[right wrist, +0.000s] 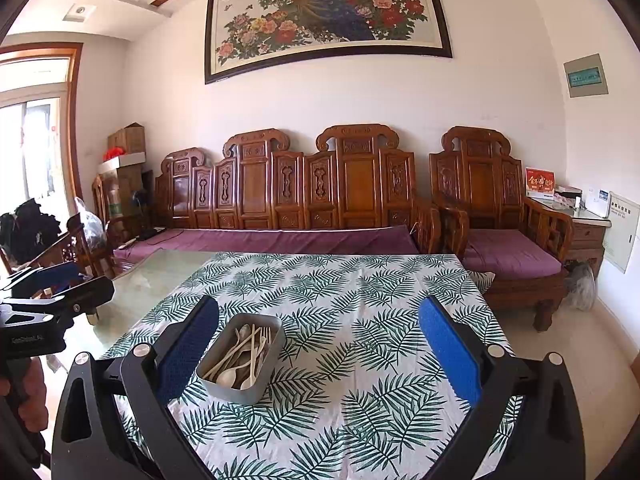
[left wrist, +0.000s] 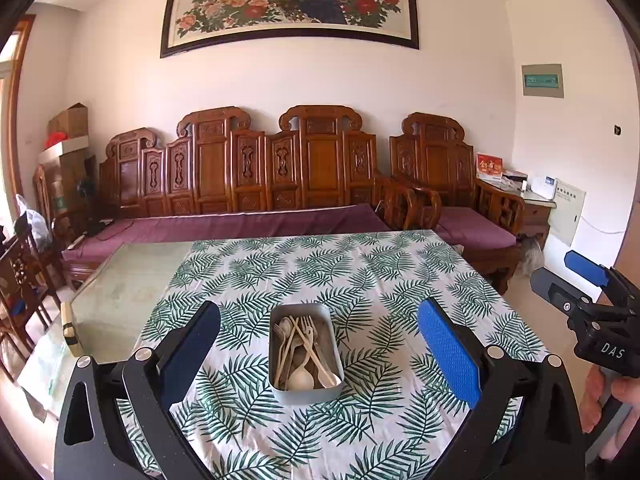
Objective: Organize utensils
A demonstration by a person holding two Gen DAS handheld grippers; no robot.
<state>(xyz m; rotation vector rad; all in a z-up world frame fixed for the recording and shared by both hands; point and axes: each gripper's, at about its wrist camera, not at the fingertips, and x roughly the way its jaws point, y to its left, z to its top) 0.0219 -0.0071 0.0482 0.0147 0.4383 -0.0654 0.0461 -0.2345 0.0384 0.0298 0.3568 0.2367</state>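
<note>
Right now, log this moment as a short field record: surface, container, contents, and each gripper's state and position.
surface: table under a leaf-print tablecloth
container: grey metal tin, upright on the cloth
contents: pale spoons, forks and chopsticks piled loosely, unsorted
left gripper: open, empty, tin centred between its fingers
right gripper: open, empty, tin nearer its left finger
progress: nothing taken out yet

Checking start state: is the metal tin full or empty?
Full: the tin holds a jumble of spoons, forks and chopsticks, all inside its rim.
</note>
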